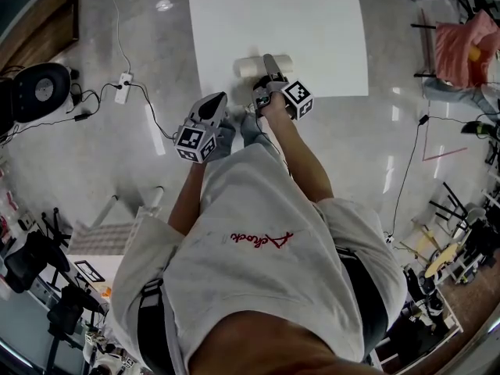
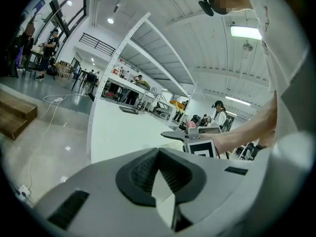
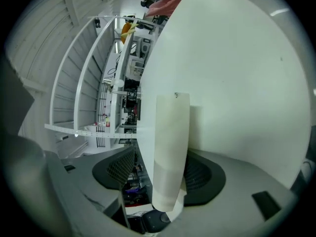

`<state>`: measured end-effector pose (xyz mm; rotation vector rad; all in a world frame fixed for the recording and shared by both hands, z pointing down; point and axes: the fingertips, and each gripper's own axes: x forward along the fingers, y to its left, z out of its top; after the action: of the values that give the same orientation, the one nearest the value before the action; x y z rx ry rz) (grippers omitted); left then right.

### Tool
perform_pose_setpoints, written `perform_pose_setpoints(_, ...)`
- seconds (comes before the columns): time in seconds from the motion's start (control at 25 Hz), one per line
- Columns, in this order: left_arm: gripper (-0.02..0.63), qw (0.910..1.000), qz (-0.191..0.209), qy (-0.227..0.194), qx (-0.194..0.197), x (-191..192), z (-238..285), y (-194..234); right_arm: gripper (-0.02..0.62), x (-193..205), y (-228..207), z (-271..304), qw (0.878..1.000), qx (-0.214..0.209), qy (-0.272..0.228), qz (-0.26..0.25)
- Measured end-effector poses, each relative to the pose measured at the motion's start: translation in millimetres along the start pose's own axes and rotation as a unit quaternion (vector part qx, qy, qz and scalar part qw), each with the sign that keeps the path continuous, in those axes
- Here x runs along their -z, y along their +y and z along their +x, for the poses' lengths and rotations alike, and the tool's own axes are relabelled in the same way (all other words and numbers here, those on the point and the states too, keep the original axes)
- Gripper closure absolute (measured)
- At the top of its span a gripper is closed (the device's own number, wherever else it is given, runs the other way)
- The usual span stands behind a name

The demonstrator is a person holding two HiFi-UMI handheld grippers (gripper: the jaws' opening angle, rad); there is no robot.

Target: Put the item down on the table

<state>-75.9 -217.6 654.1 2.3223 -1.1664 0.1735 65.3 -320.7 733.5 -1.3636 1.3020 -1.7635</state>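
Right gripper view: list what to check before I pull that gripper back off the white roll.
1. White roll lies on the table: ok.
2. Right gripper jaws apart: ok; a gap shows beside one pad.
3. Other pad off the roll: cannot tell.
4. Roll wholly inside the table's near edge, by the head view: ok.
5. Left gripper shut, empty, away from the roll: ok.

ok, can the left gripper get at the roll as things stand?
Probably, but only at its near left end. The right gripper straddles the middle of the roll with open jaws. The left gripper sits shut, just off the edge of the table, with nothing between it and that end.
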Motion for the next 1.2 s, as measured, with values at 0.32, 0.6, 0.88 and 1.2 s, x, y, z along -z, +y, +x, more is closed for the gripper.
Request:
perform_pose_setpoints(0.32, 0.583, 1.0000, 0.001, -0.002, 0.008, -2.4, -0.4, 0.4, 0.255, 26.5, 11.2, -1.6, 0.976, -0.014, 0.141, -0.165)
perform_pose_setpoints(0.6, 0.583, 0.9999, 0.003, 0.000, 0.016, -4.0, 3.1, -2.6, 0.227, 42.7, 15.4, -4.1, 0.931, -0.025, 0.211, -0.296)
perform_pose_setpoints(0.88, 0.584, 0.9998, 0.004, -0.001, 0.020, -1.2, 2.2, -0.8, 0.227, 59.3, 3.5, -7.7, 0.866, -0.002, 0.262, -0.426)
perform_pose_setpoints(1.2, 0.583, 0.9997, 0.001, 0.000, 0.025, -5.0, 4.2, -5.3, 0.252, 56.7, -8.1, -10.1, 0.788, 0.074, 0.246, -0.559)
